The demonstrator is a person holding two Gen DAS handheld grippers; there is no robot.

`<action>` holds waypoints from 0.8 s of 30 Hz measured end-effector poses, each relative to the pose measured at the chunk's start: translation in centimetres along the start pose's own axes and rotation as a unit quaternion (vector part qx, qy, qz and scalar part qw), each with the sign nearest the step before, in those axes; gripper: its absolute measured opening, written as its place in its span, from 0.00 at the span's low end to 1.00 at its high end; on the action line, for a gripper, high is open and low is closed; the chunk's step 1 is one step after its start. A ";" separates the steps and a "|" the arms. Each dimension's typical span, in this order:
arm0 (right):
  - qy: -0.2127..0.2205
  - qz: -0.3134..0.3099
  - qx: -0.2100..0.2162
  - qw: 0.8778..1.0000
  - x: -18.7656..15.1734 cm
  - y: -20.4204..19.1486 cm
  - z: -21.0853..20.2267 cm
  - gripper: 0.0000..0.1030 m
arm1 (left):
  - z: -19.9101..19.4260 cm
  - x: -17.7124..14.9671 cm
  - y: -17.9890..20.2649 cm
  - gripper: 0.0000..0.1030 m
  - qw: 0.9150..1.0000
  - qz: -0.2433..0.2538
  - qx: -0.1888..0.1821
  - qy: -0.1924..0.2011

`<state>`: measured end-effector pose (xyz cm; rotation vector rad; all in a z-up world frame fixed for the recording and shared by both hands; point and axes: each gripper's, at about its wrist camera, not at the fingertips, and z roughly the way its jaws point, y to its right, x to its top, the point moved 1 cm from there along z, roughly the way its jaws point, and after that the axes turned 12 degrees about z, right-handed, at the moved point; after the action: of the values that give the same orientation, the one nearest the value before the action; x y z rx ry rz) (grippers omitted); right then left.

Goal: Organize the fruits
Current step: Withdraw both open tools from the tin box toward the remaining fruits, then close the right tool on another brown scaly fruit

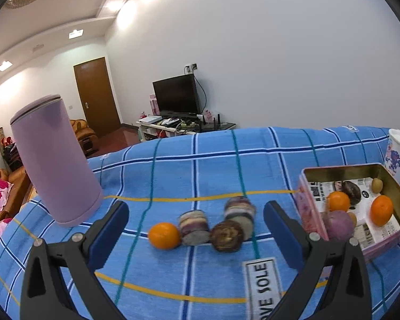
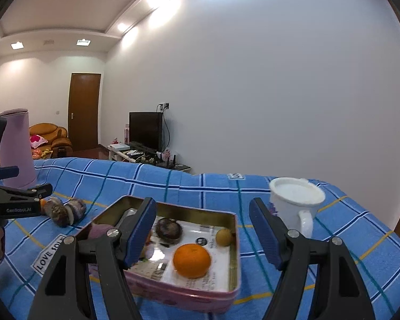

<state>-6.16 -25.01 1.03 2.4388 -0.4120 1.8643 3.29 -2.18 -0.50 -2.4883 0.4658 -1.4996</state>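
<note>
While both hover low, L gripper (image 1: 196,220) wide open over fruits (image 1: 200,229) — R gripper (image 2: 202,229) open, empty, above tin (image 2: 234,253).

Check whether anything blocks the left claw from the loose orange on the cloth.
Nothing visible does. The left claw is open, and the orange lies on the cloth between its fingers and a little ahead of them. A sliced purple piece touches the orange's right side, so it may get nudged.
</note>
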 end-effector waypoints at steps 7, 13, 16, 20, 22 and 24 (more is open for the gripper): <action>-0.027 -0.002 0.024 0.999 -0.4 -3.3 -0.1 0.71 | 0.7 -0.5 -2.1 1.00 1.000 -0.009 0.012 0.001; -0.029 0.001 0.058 0.998 -0.7 -7.1 0.1 0.71 | 1.5 -1.2 -4.2 1.00 0.999 -0.029 0.024 -0.009; -0.038 0.002 0.077 0.996 -0.8 -9.2 0.5 0.71 | 2.2 -1.5 -5.6 1.00 0.998 -0.035 0.040 -0.015; -0.054 0.003 0.096 0.994 -1.1 -12.0 1.8 0.71 | 3.8 -2.1 -8.2 1.00 0.993 -0.058 0.087 -0.050; -0.069 0.000 0.098 0.993 -1.4 -13.5 2.7 0.71 | 4.7 -2.6 -9.5 1.00 0.988 -0.065 0.120 -0.073; -0.094 -0.006 0.102 0.990 -1.8 -15.0 3.8 0.71 | 5.5 -3.1 -10.7 1.00 0.981 -0.064 0.157 -0.094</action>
<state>0.54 -11.01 0.11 2.7553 -0.2214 1.7581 8.54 8.96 -2.13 -2.4089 0.0327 -1.2478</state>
